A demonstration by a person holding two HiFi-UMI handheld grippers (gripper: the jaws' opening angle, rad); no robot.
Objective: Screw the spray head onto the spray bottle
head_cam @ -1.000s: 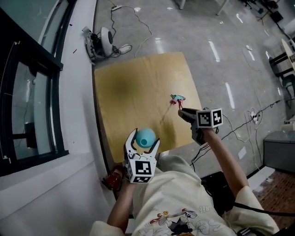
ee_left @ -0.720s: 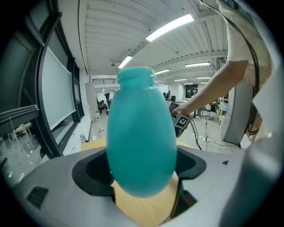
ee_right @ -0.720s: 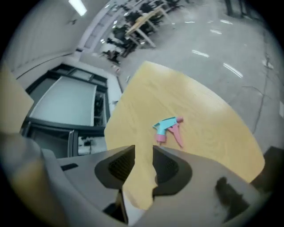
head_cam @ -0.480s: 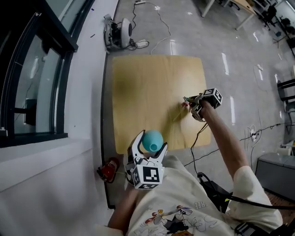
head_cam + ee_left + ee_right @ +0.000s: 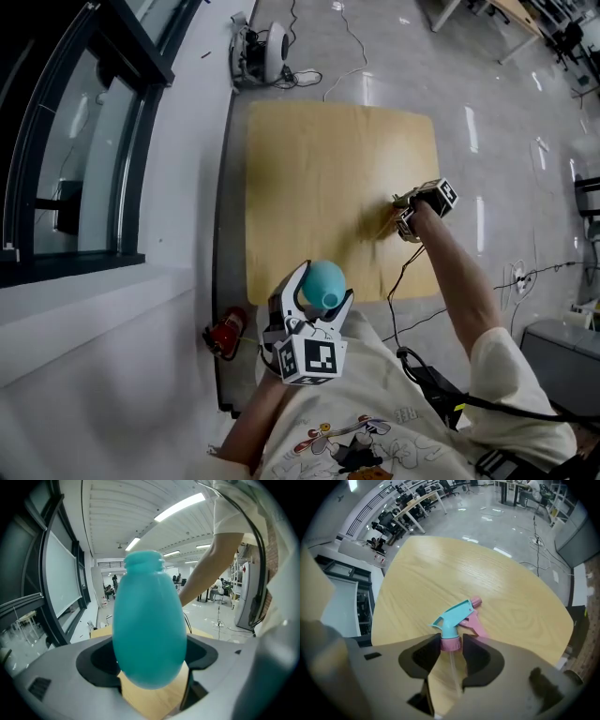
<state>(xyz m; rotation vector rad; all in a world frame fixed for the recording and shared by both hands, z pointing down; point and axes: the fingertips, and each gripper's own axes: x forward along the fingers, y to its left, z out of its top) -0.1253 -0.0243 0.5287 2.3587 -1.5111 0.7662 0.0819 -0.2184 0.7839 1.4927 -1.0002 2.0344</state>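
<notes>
Two risks, nearest first. The left gripper is clamped on the teal spray bottle at the 6 o'clock edge of the table, holding it clear of the wood by its round belly. That smooth egg shape could spin under screwing torque or squirt out of the pads. At the table's 3 o'clock edge the right gripper points down. Its jaws have just been opening and now stand parted astride the pink collar of the spray head. The head lies flat, nozzle toward 1 o'clock, and I judge there's no squeeze on it yet. An off-centre close could flick the head off the nearby edge, and a skewed grip on the collar would likely cross-thread. The clear dip tube, running to 6 o'clock, could bend or miss the bottle neck on insertion. Hard to read: pad contact on the bottle is hidden behind its belly, and no threads are visible on the neck. The tube's end is lost between the right jaws, and the head view hides the spray head under the gripper. Past 12 o'clock, I can't identify the white device on the floor.
</notes>
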